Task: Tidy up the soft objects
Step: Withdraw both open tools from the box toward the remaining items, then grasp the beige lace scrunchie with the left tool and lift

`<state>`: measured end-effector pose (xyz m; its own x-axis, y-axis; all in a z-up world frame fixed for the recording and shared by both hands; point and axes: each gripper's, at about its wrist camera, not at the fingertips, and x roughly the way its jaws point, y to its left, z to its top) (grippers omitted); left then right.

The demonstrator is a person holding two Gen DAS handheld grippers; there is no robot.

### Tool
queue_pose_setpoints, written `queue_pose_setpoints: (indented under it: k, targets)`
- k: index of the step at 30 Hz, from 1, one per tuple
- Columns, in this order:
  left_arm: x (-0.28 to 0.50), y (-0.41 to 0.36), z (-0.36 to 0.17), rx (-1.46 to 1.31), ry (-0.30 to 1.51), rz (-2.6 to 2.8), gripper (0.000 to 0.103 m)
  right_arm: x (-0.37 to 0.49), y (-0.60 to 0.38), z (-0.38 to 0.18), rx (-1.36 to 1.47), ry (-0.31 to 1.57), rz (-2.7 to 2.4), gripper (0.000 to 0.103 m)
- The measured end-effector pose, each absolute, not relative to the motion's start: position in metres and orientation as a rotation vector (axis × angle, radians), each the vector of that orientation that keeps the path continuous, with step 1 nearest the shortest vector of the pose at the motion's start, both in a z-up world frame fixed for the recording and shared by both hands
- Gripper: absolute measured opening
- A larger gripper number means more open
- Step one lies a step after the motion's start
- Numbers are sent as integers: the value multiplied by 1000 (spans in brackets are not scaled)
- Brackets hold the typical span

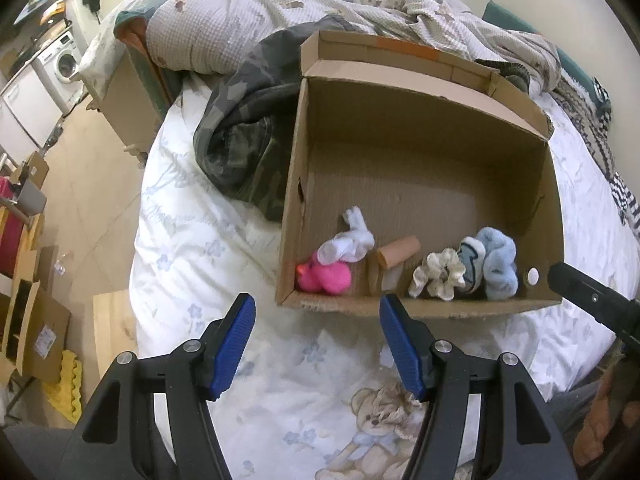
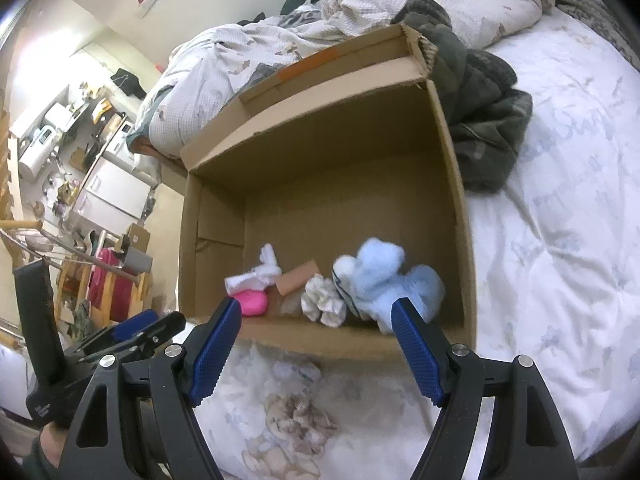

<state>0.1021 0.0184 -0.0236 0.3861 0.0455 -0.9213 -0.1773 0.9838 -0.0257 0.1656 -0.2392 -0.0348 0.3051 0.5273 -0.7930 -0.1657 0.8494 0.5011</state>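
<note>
1. Left gripper [image 1: 317, 312] is hovering over the bedsheet [image 1: 192, 248] just short of the cardboard box [image 1: 554, 200], jaws spread wide, holding nothing.
2. Right gripper [image 2: 316, 320] is hovering at the box's near wall, also wide open and empty; the blue item is showing just past its right finger.
3. Soft items are all sitting along the near wall inside the box: pink plush [image 1: 326, 276] in the left corner, white sock [image 1: 352, 242] lying on and behind it, cream scrunchie [image 1: 438, 276], light blue fluffy sock [image 1: 498, 264] at the right.
4. Handling guess: all are looking light, limp and compressible, nothing fragile. Any pinch will be squashing them, so a deep bite is needed.
5. Where to grab, likely: pink plush across its bulk; white sock at the bunched middle, not the loose toe; scrunchie through one gathered fold; blue sock at the thickest fuzzy lump, since fuzz may be slipping out.
6. A cardboard tube [image 1: 400, 258] is lying between sock and scrunchie: stiff, not a soft item.
7. Farther back, a camo garment [image 1: 244, 152] is lying beside the box, with a rumpled duvet [image 1: 248, 12] beyond.
</note>
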Motion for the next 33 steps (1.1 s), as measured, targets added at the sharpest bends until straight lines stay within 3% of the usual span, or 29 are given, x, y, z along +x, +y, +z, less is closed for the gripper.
queue_pose_setpoints:
  k: [11,29,33]
  targets:
    - [88,20,-49,-190,1272,120,62,138,-253,-56,429,1282,443,82]
    - [97,-66,-157,-181,1634,-103,62,146,-242,-78,390,1352,402,82]
    - [101,-76,-168,-170,1631,-109,73,148,-244,-80,392,1356,394,82]
